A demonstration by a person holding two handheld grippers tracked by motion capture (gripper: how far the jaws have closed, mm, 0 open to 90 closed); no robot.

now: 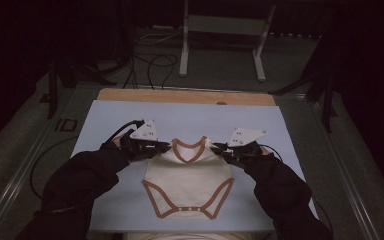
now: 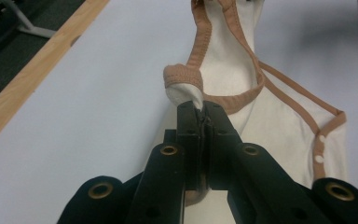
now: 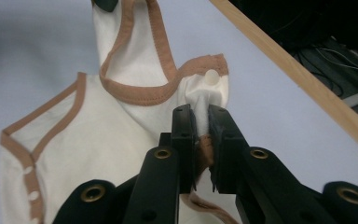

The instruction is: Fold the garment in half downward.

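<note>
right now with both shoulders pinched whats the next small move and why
Probably lower both shoulders flat onto the mat: the left gripper and right gripper each clamp a shoulder of the bodysuit, whose neckline is lifted while its lower part already lies flat.

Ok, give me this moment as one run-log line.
left gripper: shut on shoulder of white baby bodysuit with tan trim | right gripper: shut on other shoulder | bodysuit on pale blue mat
</note>
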